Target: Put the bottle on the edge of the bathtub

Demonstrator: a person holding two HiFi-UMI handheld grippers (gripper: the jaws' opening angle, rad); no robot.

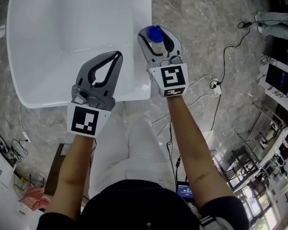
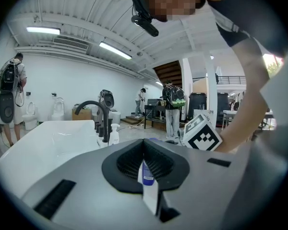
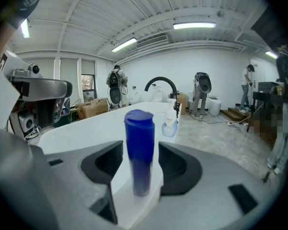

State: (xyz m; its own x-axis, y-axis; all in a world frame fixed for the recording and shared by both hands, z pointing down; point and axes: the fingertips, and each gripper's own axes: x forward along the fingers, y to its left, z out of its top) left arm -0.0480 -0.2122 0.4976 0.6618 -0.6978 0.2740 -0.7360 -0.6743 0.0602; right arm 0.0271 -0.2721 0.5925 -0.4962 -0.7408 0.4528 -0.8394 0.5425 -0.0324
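A blue bottle (image 1: 154, 33) stands upright on the right-hand rim of the white bathtub (image 1: 62, 42). My right gripper (image 1: 154, 29) is around it, open. In the right gripper view the bottle (image 3: 139, 143) rises from the tub's white edge (image 3: 151, 202), and a gap shows on each side between it and the black pads (image 3: 175, 164). My left gripper (image 1: 117, 55) hovers over the tub's near end with its tips together and nothing in it. Through the slit of the left gripper (image 2: 144, 142) a sliver of the blue bottle (image 2: 147, 172) shows.
A black faucet (image 3: 161, 83) and a white Dove bottle (image 3: 170, 123) stand at the tub's far end. Cables and a power strip (image 1: 214, 85) lie on the marble floor to the right. Several people stand further back in the room. The person's white-trousered legs are against the tub's near end.
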